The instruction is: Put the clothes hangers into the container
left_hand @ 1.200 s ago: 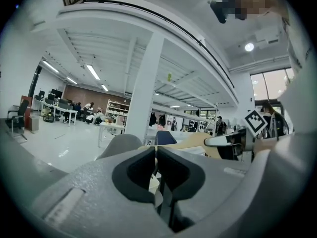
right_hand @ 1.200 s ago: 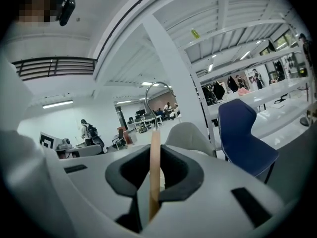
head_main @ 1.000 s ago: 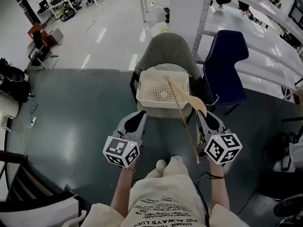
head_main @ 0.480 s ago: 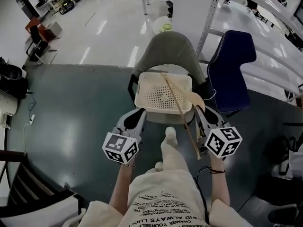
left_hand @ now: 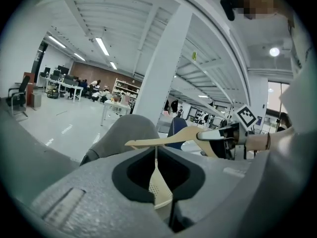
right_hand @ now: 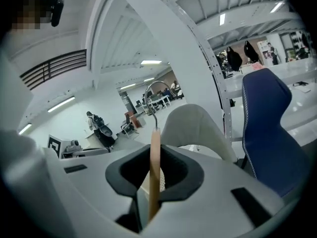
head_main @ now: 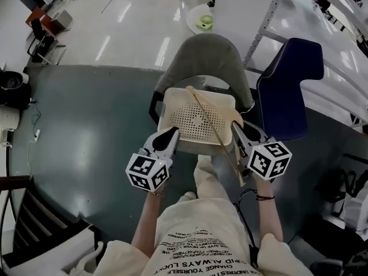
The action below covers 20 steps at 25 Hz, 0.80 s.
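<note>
Currently pinches the hanger [head_main: 215,128] edge-on between the fingers of the right gripper [head_main: 237,126], close to one end of the wooden bar. Carries it slanted above the container [head_main: 163,111], with the hook end toward the far left corner and the gripped end at the near right. Not yet put inside; cannot tell whether it touches the rim. Keeps the left gripper [head_main: 171,134] just beside the near left corner of the container, fingers pressed together as it seems, with nothing pinched between them.

Could go wrong in several ways from here. Grips a long thing near its end, so may let it swing or twist between the fingers when lowered. Looks about as long as the container is wide, so may stay bridged over the rim instead of dropping in, unless laid along the diagonal. May catch the metal hook on the rim or in the holes of the bottom. Sits only on the seat of the grey chair [head_main: 210,56], not on a fixed surface, so may slide toward the near edge if pushed by either gripper.

Carries no brand on hanger or container, as far as seen. Shows upside-down print on the person's shirt [head_main: 198,252], with words like "ALWAYS" and "CHANGE"; the rest too small to read.
</note>
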### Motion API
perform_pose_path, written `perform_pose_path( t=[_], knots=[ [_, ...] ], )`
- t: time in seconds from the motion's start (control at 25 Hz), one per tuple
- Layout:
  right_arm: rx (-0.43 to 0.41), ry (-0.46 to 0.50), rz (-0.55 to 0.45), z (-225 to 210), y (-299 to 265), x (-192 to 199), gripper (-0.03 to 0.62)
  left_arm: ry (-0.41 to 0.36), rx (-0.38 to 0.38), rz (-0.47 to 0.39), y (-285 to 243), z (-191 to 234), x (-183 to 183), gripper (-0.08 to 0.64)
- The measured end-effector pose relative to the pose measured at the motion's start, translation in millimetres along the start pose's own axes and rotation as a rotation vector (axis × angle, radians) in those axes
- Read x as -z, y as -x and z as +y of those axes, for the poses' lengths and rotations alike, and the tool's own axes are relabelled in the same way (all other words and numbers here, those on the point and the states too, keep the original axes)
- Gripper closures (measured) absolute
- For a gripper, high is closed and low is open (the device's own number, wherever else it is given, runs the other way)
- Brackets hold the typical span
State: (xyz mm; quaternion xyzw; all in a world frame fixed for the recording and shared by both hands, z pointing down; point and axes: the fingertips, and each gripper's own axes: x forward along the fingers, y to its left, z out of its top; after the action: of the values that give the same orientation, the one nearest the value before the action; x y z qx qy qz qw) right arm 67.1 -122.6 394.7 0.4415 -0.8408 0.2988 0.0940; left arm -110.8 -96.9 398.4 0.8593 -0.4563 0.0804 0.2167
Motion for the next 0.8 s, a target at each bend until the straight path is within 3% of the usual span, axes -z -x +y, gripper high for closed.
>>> perform_pose_path(
  t=[0.48, 0.8],
  knots=[
    [-0.121, -0.008, 0.225, -54, -85, 23, 0.538, 0.114, -0.038, 0.138, -75, 36, 39, 0.529],
    [-0.199, -0.008, 0.314, -69, -131, 41, 0.538, 0.170, -0.058, 0.187, -109, 51, 62, 0.529]
  ],
)
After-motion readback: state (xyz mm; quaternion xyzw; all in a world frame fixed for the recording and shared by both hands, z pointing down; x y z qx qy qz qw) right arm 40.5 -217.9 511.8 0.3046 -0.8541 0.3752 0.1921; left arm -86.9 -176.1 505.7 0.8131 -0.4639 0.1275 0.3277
